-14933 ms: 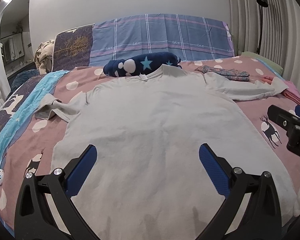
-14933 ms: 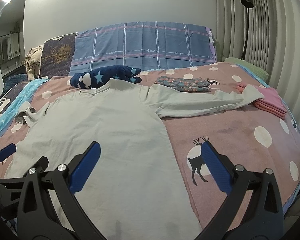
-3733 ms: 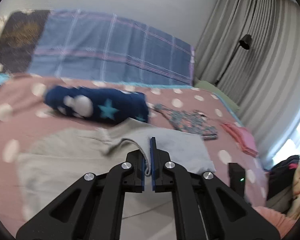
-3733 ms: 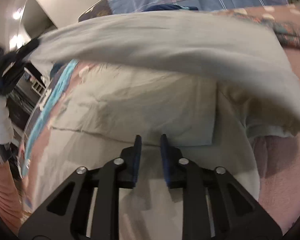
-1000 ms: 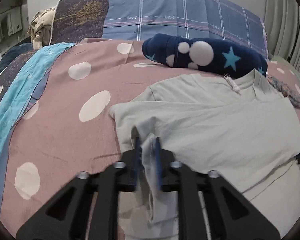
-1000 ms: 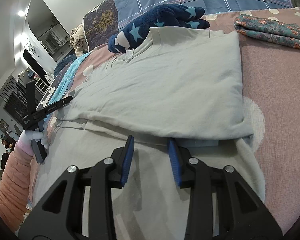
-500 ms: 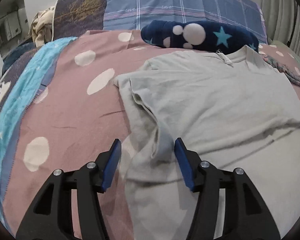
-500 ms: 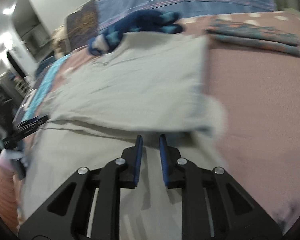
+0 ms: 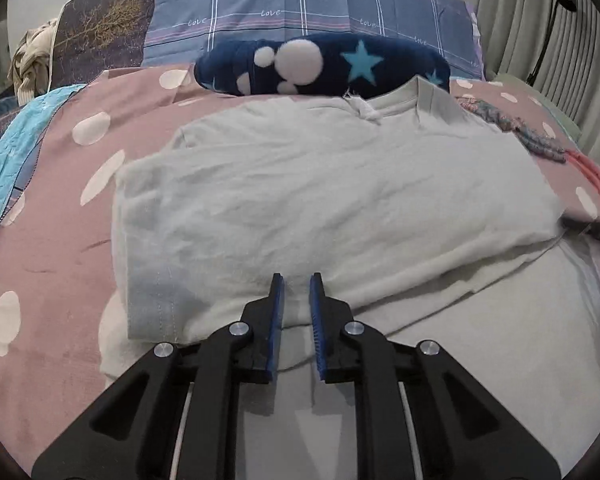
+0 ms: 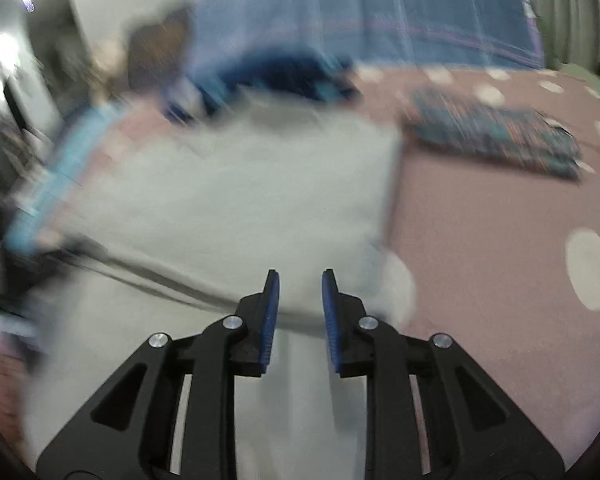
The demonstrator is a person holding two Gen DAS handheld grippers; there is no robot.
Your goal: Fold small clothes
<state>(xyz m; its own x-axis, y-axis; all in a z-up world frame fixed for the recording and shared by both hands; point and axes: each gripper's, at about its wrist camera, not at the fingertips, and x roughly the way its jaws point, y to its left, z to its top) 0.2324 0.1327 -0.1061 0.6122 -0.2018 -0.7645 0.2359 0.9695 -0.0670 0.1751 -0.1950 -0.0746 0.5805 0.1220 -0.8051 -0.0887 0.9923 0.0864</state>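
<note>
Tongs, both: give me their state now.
Left tongs: closing, narrow gap, nothing pinched, over the grey shirt.
Right tongs: slightly open, empty.

Left gripper (image 9: pixel 296 280) jaws closing, empty; right gripper (image 10: pixel 299 276) narrowly parted.

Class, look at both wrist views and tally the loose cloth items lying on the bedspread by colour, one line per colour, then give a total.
Pale grey shirt: 1
Navy star-patterned fleece: 1
Floral folded cloth: 1
Pink folded cloth: 1
Total: 4
</note>
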